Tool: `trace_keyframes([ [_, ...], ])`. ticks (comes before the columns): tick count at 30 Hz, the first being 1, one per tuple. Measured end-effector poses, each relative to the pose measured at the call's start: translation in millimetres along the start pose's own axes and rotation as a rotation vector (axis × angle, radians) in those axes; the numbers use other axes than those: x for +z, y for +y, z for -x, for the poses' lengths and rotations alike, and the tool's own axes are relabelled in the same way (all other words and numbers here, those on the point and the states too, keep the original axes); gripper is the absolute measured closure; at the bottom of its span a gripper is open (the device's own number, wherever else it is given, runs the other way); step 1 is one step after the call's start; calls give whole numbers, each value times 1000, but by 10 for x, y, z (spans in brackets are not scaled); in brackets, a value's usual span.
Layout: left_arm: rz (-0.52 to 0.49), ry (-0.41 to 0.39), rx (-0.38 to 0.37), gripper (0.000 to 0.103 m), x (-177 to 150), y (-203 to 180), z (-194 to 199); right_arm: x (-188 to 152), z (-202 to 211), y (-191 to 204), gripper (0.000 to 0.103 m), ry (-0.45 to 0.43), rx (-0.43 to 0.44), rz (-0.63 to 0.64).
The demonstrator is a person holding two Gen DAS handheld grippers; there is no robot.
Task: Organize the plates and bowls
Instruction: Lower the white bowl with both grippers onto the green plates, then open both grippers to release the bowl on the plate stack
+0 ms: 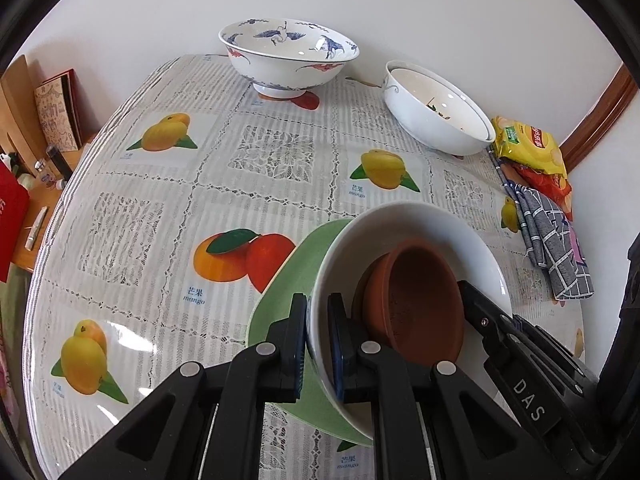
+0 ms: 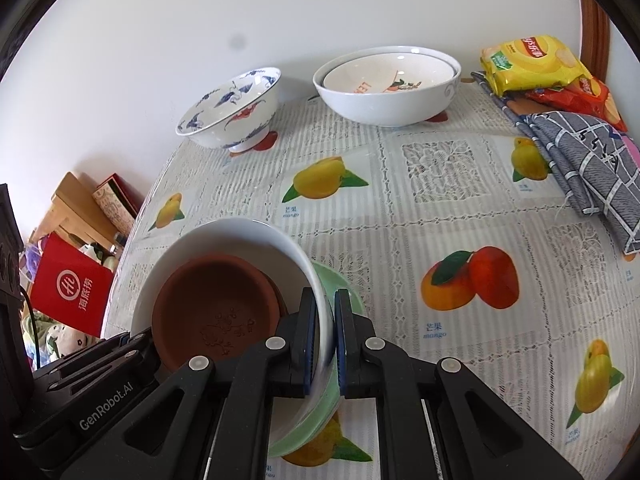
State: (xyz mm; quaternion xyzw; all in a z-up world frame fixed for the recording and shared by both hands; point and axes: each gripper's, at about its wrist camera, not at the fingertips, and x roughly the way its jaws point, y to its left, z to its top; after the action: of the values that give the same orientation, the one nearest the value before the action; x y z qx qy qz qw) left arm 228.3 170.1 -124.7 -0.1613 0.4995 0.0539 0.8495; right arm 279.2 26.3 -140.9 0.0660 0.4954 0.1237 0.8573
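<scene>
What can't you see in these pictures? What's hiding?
- Left wrist view: the green plate is mostly hidden under the white bowl.
- Both views: the brown dish covers the white bowl's bottom.
- Right wrist view: the inner bowl print is partly hidden by the big white bowl.

A worktop (image 2: 420, 216) covered in a lace-patterned plastic cloth printed with mangoes. On it rest a pale green plate (image 1: 280, 292), a crane-painted porcelain bowl (image 2: 232, 112), a large white bowl (image 2: 384, 104), yellow and red snack packets (image 2: 532, 64) and a folded grey checked cloth (image 2: 592, 164).
</scene>
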Motion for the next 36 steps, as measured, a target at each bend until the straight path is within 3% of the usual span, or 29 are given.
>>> trace_keyframes([
  [5,4,14,9,92,5,78,-119,-25,-169,39,94,32,5,9],
  [16,10,9,-44,90,4,157,-176,-25,-234,34,93,43,11,26],
  [19,3,11,-34,89,-1,147,-173,-10,-233,33,88,48,-15,36],
  [27,-5,10,-25,81,-56,150,-19,-6,-17,39,83,12,-30,55],
  [28,-8,7,-21,76,-63,153,8,-11,15,41,83,8,-33,60],
  [36,-48,-50,19,65,-274,82,390,-181,263,67,70,16,-39,94],
])
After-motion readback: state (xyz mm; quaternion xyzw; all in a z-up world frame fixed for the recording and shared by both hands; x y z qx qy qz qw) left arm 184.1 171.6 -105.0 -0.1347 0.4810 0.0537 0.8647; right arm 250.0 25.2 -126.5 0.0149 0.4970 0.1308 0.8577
